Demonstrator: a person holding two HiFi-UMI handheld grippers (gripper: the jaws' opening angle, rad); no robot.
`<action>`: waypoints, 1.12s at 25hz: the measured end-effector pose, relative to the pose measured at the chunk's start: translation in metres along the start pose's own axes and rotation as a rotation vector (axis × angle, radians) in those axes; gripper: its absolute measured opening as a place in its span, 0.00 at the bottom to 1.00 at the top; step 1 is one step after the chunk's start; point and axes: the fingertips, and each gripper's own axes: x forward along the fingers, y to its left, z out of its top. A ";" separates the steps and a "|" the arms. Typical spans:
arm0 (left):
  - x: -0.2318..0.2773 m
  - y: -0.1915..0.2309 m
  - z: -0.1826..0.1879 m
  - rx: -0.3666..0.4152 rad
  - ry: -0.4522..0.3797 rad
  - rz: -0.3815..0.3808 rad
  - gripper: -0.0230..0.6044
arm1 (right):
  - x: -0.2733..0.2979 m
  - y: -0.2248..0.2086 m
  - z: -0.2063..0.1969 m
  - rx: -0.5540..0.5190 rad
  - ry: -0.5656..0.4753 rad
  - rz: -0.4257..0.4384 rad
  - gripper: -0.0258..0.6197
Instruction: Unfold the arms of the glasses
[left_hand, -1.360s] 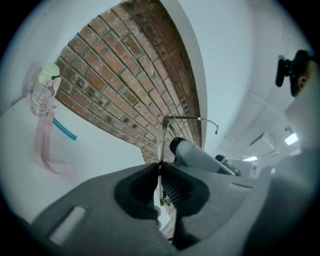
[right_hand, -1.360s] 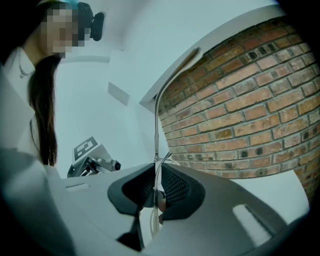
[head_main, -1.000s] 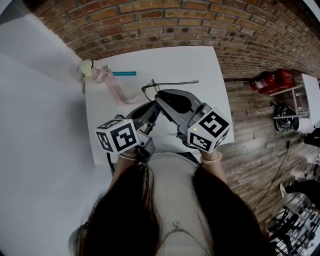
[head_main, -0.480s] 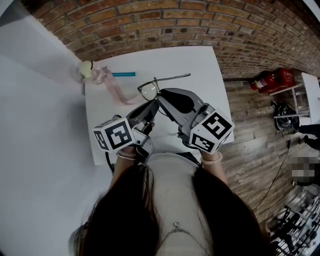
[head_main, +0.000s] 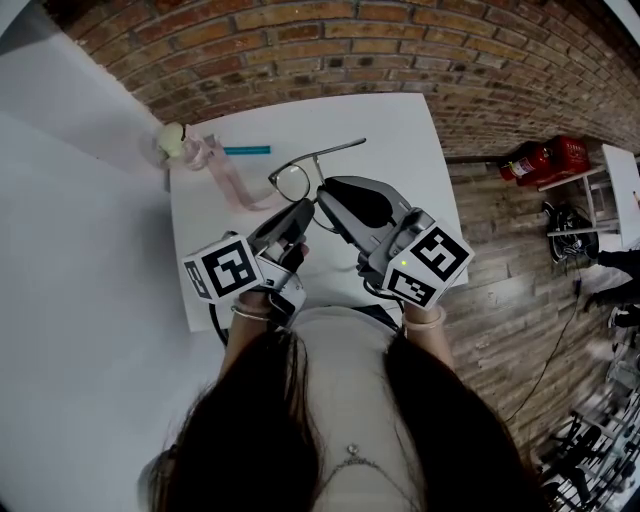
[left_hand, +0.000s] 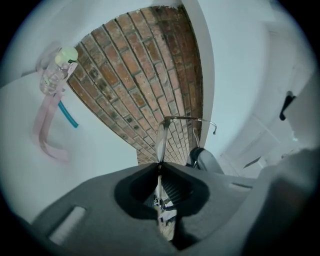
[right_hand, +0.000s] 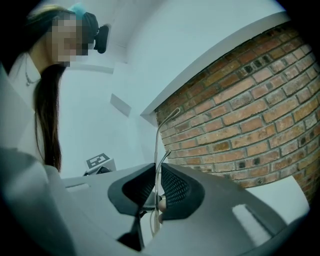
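Observation:
Thin dark-framed glasses (head_main: 292, 182) hang above the white table (head_main: 400, 120), held between both grippers. My left gripper (head_main: 302, 212) is shut on the frame beside a lens; in the left gripper view the lens (left_hand: 161, 142) stands edge-on just past the jaws of my left gripper (left_hand: 159, 167). My right gripper (head_main: 323, 193) is shut on one arm of the glasses. In the right gripper view that arm (right_hand: 157, 145) rises as a thin wire from my right gripper (right_hand: 155, 172). The other arm (head_main: 340, 150) points away to the upper right.
A small bottle with a pale cap and pink ribbon (head_main: 178, 142) lies at the table's far left corner, a teal stick (head_main: 248, 148) beside it. A red fire extinguisher (head_main: 545, 160) lies on the wooden floor at the right. A brick wall runs behind the table.
The glasses have turned and shifted left, so one lens now faces the head camera and the free arm tilts further up. Both grippers kept their hold and shifted slightly with them.

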 end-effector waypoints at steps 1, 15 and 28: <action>0.000 0.001 0.000 -0.007 -0.002 -0.002 0.07 | 0.000 0.000 0.000 0.002 -0.003 0.001 0.10; -0.003 0.003 0.005 -0.094 -0.037 -0.033 0.07 | -0.009 -0.002 0.011 0.016 -0.060 0.004 0.10; -0.006 -0.004 0.012 -0.237 -0.103 -0.103 0.07 | -0.015 -0.004 0.018 0.024 -0.091 0.001 0.09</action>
